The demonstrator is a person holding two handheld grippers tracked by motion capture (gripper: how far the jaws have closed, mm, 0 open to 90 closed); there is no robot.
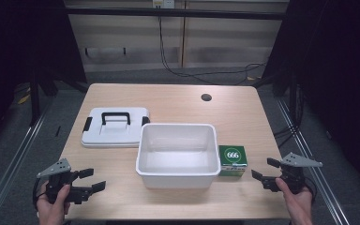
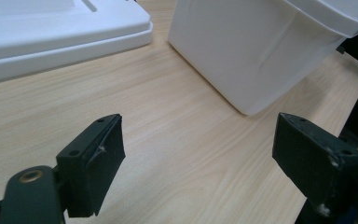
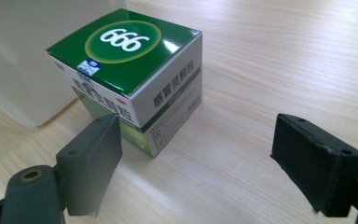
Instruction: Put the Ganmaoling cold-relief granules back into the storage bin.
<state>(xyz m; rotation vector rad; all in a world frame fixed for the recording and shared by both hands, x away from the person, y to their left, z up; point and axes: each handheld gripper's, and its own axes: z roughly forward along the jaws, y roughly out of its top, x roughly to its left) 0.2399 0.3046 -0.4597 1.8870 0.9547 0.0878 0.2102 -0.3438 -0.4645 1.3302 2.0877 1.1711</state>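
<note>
My right claw hangs with jaws spread, empty, just off the table's right edge, aimed at the green box. That box, marked 666, sits upright on the table, just beside the right wall of the white bin; I can't tell if they touch. My left claw is spread too, empty, near the front left corner. The white lid with black handle lies flat left of the bin.
</note>
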